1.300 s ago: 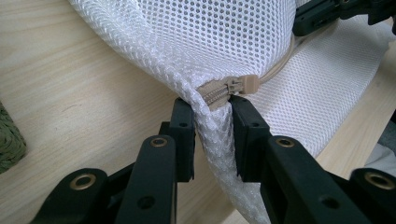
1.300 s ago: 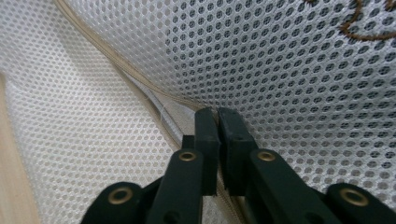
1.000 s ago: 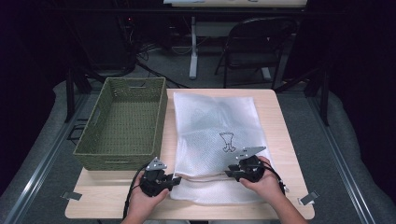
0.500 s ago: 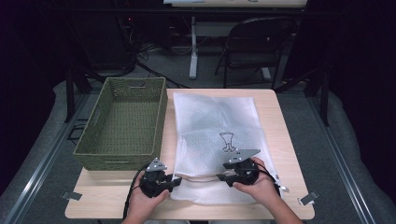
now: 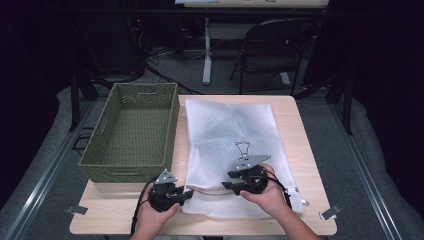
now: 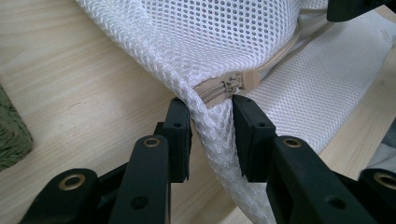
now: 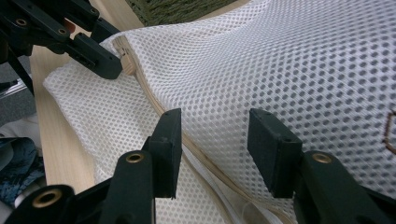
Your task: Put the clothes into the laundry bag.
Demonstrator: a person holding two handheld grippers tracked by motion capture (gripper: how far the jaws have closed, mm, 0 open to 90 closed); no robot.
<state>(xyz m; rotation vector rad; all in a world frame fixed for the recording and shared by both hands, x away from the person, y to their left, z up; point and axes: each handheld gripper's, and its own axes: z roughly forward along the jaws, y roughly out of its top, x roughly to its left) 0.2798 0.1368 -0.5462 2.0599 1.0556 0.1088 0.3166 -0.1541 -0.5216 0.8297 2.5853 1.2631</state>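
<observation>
The desk (image 5: 300,125) was pale wood, with a green woven basket (image 5: 132,130) sitting on its left side and a white mesh laundry bag (image 5: 235,135) lying flat just beside it, covering most of the right half. Something with a clip or hook shape showed through the mesh near the middle, couldn't tell exactly what.

The bag looked super light and floppy, basically no stiffness at all, so it would bunch and sag wherever you lifted it. The open weave should give decent purchase, though a thin pinch could slip off. Best places to take hold, I reckon, were the corner seam and the beige zipper (image 6: 224,88) edge, since those are the only firm bits.

The left gripper (image 6: 211,112) was narrowed down onto the bag's near-left corner, pinching a fold of mesh right below the zipper slider. The right gripper (image 7: 215,133) sat further along the near edge with its jaws partway apart. They'd just been opening and then easing back in, straddling the zipper line with mesh between them, but the pads weren't pressing on anything.
</observation>
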